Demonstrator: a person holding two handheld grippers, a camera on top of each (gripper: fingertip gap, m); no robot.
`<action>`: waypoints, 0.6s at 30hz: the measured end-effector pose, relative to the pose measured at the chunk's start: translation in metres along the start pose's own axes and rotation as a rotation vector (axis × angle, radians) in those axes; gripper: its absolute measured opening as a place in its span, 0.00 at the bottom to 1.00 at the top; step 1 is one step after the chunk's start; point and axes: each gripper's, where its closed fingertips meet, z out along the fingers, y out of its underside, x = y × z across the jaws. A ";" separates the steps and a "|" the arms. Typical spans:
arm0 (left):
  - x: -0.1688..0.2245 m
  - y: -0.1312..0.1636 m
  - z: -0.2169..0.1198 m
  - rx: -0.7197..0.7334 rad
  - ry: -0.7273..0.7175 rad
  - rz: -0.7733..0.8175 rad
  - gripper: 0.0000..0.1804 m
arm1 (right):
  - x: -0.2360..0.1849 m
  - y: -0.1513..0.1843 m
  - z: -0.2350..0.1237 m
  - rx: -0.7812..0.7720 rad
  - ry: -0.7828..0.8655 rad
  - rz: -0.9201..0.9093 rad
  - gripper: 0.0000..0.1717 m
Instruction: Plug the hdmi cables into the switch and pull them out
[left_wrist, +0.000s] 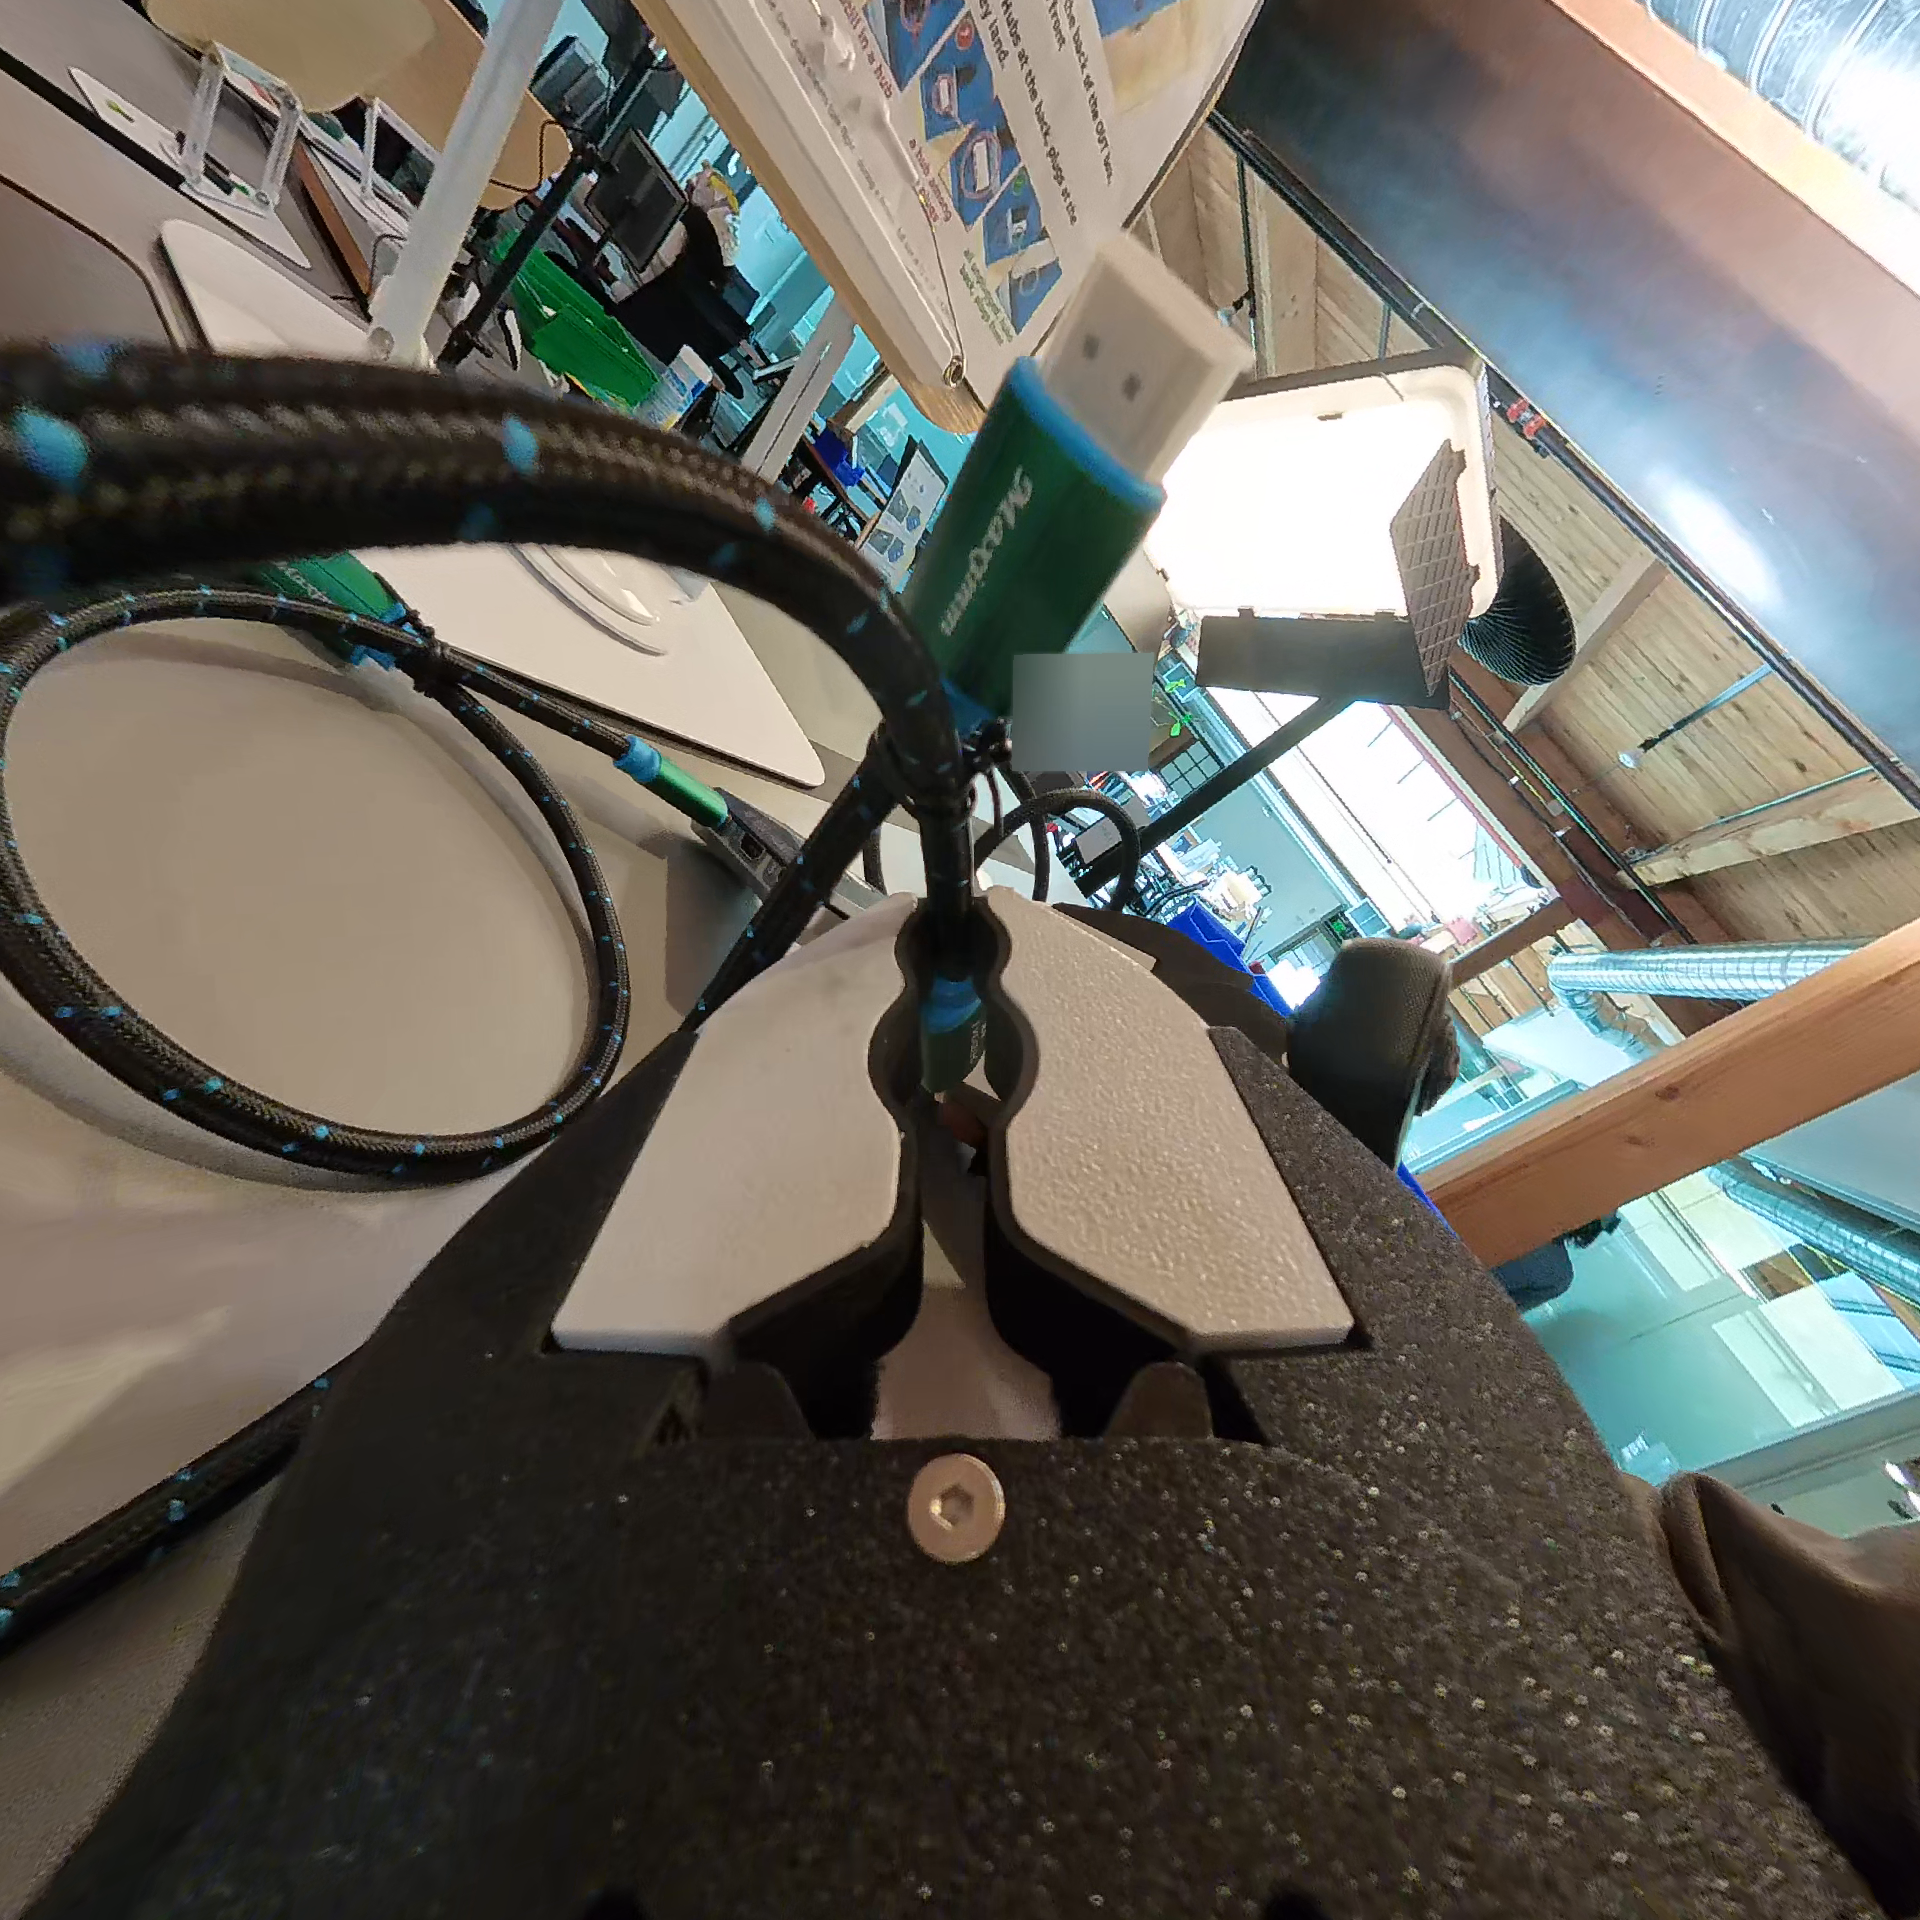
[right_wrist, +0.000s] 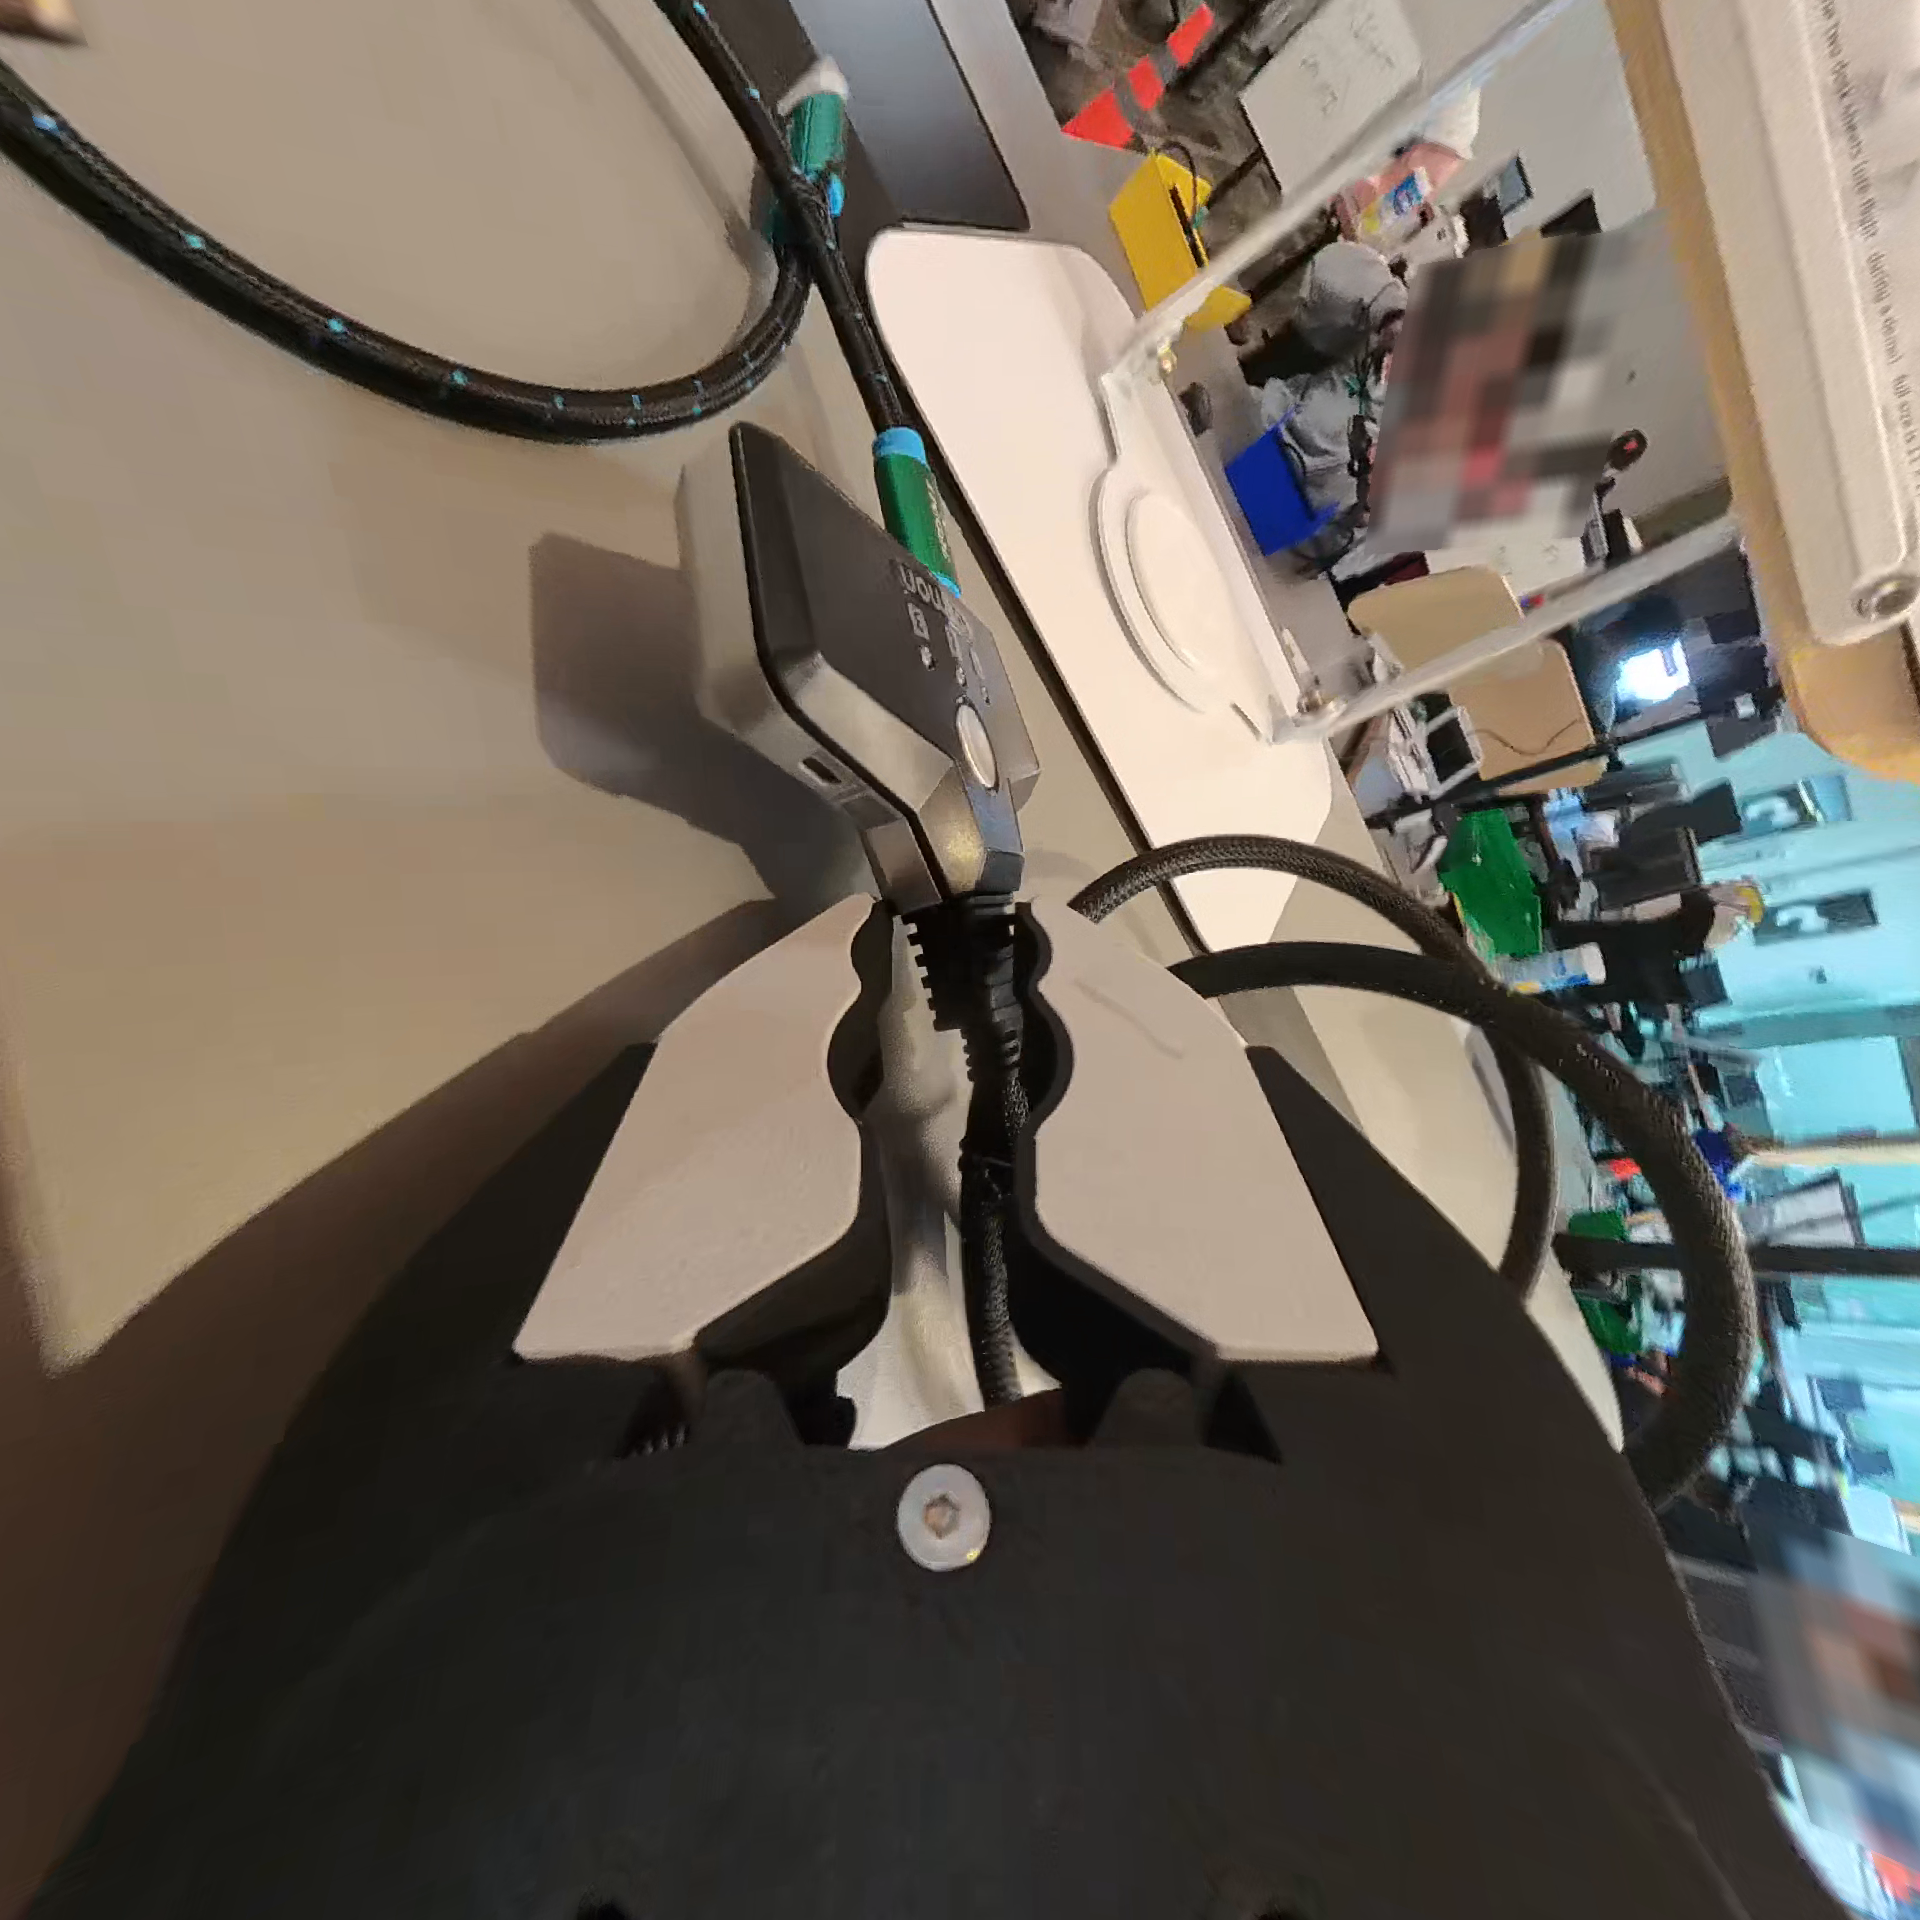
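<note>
left gripper (left_wrist: 951, 971): jaws clamped on a braided cable (left_wrist: 951, 894) right at its small green-and-blue plug (left_wrist: 951, 1039), which sits in the notch btwn the pads. above the jaws a big green plug (left_wrist: 1023, 530) w/ a white capped tip sticks up and away, tied to the same bundle. rest of the black-and-blue cable loops wide to the left over the table (left_wrist: 260, 883).

right gripper (right_wrist: 961, 971): jaws clamped on the ribbed black strain relief (right_wrist: 971, 966) of a dark adapter box (right_wrist: 852, 644), which stands just beyond the tips, tilted, near end lifted. its own plain black cord (right_wrist: 1507, 1039) runs back thru the jaws and curls off to the right. another green plug (right_wrist: 914, 509) is seated in the box's far end, its cable going far-left over the table.

risks, as judgement:
- left grip is on thin cable and plug end, not a rigid body; a tug could let it slide or twist in the notch.
- big plug hangs free above the left jaws, so it can swing and snag the loop.
- right grip on soft relief means the box can pivot; side load could strain the seated plug.
- the loops lie close together; any pull apart could tangle or drag the box.

a white pad (right_wrist: 1122, 582) lies just right of the box.
</note>
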 end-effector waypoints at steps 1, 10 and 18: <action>0.000 -0.001 -0.001 0.006 -0.001 -0.004 0.04 | -0.002 -0.001 -0.002 0.025 -0.010 -0.021 0.12; -0.006 -0.010 -0.007 0.061 -0.023 -0.039 0.03 | -0.005 -0.025 -0.034 0.265 -0.033 -0.053 0.11; -0.011 -0.017 -0.014 0.095 -0.034 -0.043 0.03 | -0.013 -0.008 -0.051 0.293 -0.084 -0.145 0.11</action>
